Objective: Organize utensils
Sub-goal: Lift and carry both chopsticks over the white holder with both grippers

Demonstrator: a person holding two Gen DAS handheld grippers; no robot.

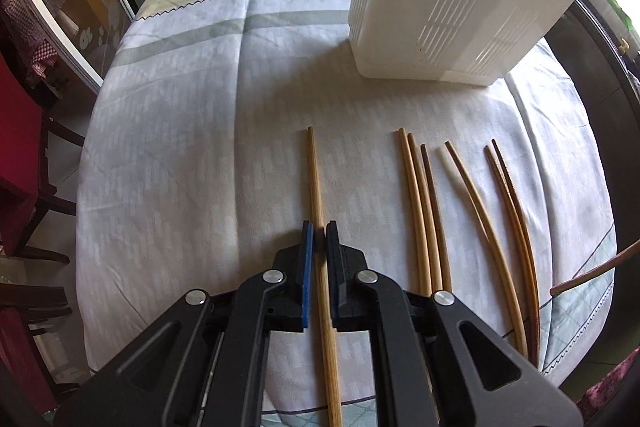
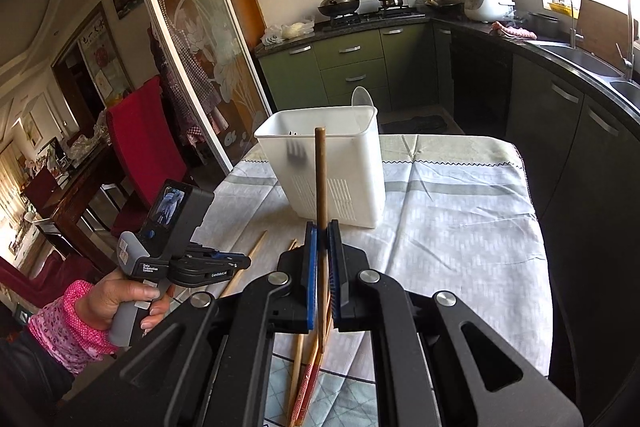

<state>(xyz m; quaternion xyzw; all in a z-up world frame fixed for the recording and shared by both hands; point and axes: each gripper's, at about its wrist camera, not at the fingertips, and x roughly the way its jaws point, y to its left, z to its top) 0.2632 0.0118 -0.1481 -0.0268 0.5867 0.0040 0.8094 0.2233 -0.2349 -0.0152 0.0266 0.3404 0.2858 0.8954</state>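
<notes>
My left gripper (image 1: 319, 227) points steeply down over the table, shut on a light wooden chopstick (image 1: 314, 171) that runs forward between its blue pads. The right wrist view shows this left gripper (image 2: 240, 261) low at the left. My right gripper (image 2: 322, 227) is shut on a darker brown chopstick (image 2: 320, 171), which stands upright in front of the white slotted utensil holder (image 2: 344, 163). Through the holder's wall a fork (image 2: 296, 151) shows dimly, and a white spoon (image 2: 362, 97) sticks out of it. Several more chopsticks (image 1: 424, 207) lie side by side on the cloth to the right of my left gripper.
The holder (image 1: 460, 7) stands at the far right of the cloth-covered table (image 1: 180, 127). A hand in a pink sleeve (image 2: 120, 299) holds the left gripper. A red chair (image 2: 136, 147) and a glass sliding door stand left of the table, with kitchen cabinets (image 2: 352, 67) beyond.
</notes>
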